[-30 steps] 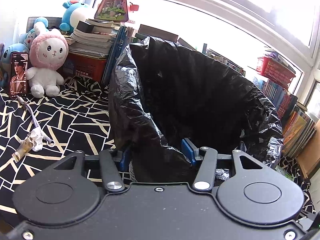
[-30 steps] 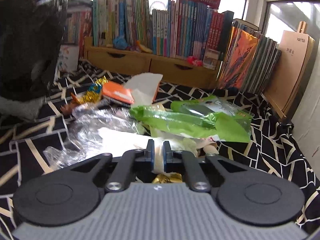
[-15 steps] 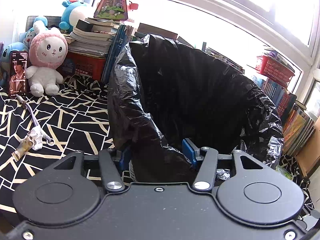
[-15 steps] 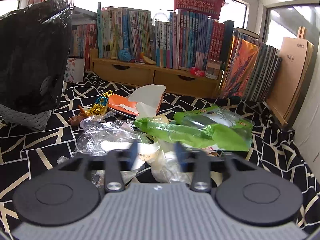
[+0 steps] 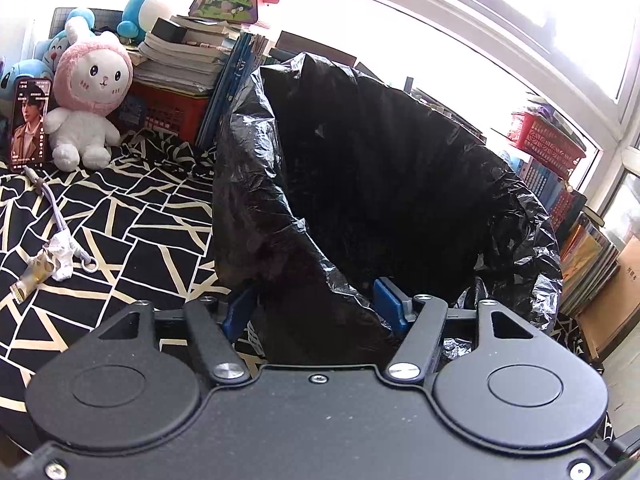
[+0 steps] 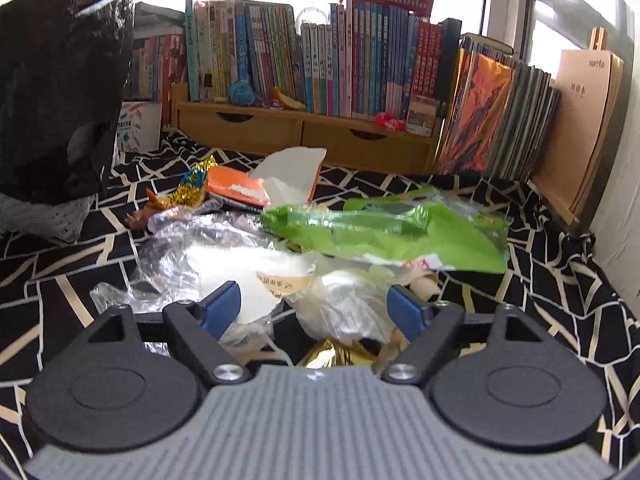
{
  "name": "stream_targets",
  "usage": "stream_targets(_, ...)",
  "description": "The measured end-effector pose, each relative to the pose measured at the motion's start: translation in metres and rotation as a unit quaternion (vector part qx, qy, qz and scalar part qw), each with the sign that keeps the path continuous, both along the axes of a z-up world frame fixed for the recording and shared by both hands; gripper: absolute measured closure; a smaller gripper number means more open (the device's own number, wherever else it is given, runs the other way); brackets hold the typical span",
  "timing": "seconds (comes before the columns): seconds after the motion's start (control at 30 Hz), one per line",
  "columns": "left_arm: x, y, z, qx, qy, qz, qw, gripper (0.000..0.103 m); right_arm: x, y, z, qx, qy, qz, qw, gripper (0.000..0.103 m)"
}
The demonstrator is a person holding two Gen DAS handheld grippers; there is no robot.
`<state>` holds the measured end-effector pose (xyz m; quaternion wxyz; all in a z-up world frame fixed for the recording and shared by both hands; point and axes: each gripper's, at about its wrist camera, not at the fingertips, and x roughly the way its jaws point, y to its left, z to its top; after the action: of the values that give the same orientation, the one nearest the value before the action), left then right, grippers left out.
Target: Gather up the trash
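Black bag (image 5: 380, 184): is standing open on the patterned cloth (image 5: 140, 220), its mouth facing the left wrist camera; in the right view it is showing at the far left, draped over a mesh bin (image 6: 40, 216)
Left gripper (image 5: 314, 302): is straddling the bag's near rim at a middling width; its jaws have just been opening, with a fold of the plastic between them; whether the pads are pressing on that fold cannot be told
Right gripper (image 6: 314, 306): is standing wide over the near edge of the trash pile; its jaws have just been opening; clear film and paper are lying between the pads, which are not gripping them
Green wrapper (image 6: 380, 232): is lying across the middle of the pile, beyond the right gripper
Clear wrapper (image 6: 192, 252): is lying crumpled, left of the green wrapper
Orange pack (image 6: 236, 188): is lying at the far side of the pile, a white tissue (image 6: 288, 172) sticking up beside it
Gold foil (image 6: 336, 354): is showing close under the right gripper, partly hidden
Scrap (image 5: 60, 256): is lying on the cloth, well left of the bag, touching a cable
Surroundings: books (image 6: 360, 60) are lining the far edge; a pink plush (image 5: 90, 92) is sitting behind the bag's left side
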<state>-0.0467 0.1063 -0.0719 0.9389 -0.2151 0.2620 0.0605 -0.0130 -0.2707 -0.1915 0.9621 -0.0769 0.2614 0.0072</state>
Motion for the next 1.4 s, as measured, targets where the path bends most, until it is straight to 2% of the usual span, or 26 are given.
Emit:
stream_targets(0.23, 0.0, 0.0, 0.0, -0.001, 0.002, 0.0, 1.0, 0.04, -0.001, -0.005, -0.003, 0.014, -0.016, 0.01, 1.0, 0.011)
stream_targets(0.37, 0.001, 0.002, -0.001, -0.006, 0.004, 0.0, 1.0, 0.038, -0.005, -0.018, 0.009, 0.055, -0.054, -0.004, 0.997, 0.011)
stream_targets(0.47, 0.0, 0.002, -0.001, -0.005, 0.004, 0.0, 1.0, 0.038, 0.0, -0.034, 0.015, 0.087, -0.046, -0.033, 0.995, 0.025)
stream_targets(0.53, 0.0, 0.002, -0.001, -0.004, 0.004, 0.001, 1.0, 0.038, 0.007, -0.038, 0.012, 0.088, -0.026, -0.055, 0.994, 0.038)
stream_targets(0.67, 0.0, 0.001, -0.002, -0.005, 0.004, 0.002, 1.0, 0.038, 0.022, -0.037, -0.003, 0.074, 0.022, -0.06, 0.995, 0.039)
stream_targets(0.8, 0.0, 0.002, -0.002, -0.005, 0.004, 0.003, 1.0, 0.038, 0.029, -0.027, -0.012, 0.072, 0.033, -0.045, 0.996, 0.037)
stream_targets(0.83, -0.001, 0.002, -0.002, -0.005, 0.004, 0.003, 1.0, 0.038, 0.031, -0.024, -0.013, 0.071, 0.035, -0.042, 0.996, 0.039)
stream_targets(0.87, -0.001, 0.002, -0.002, -0.005, 0.004, 0.003, 1.0, 0.038, 0.032, -0.021, -0.013, 0.071, 0.036, -0.038, 0.996, 0.045)
stream_targets(0.93, -0.001, 0.002, -0.002, -0.004, 0.004, 0.003, 1.0, 0.038, 0.031, -0.015, -0.012, 0.069, 0.036, -0.029, 0.997, 0.067)
stream_targets(1.0, -0.001, 0.001, -0.002, -0.004, 0.005, 0.003, 1.0, 0.038, 0.026, -0.007, -0.007, 0.056, 0.024, -0.03, 0.998, 0.077)
stream_targets(1.17, -0.001, 0.002, -0.002, -0.005, 0.005, 0.004, 1.0, 0.038, 0.014, -0.004, 0.014, 0.053, -0.013, -0.023, 0.998, 0.08)
stream_targets(1.4, -0.002, 0.003, -0.004, -0.01, 0.007, 0.004, 0.9999, 0.038, -0.002, -0.01, 0.055, 0.102, -0.053, -0.009, 0.993, 0.082)
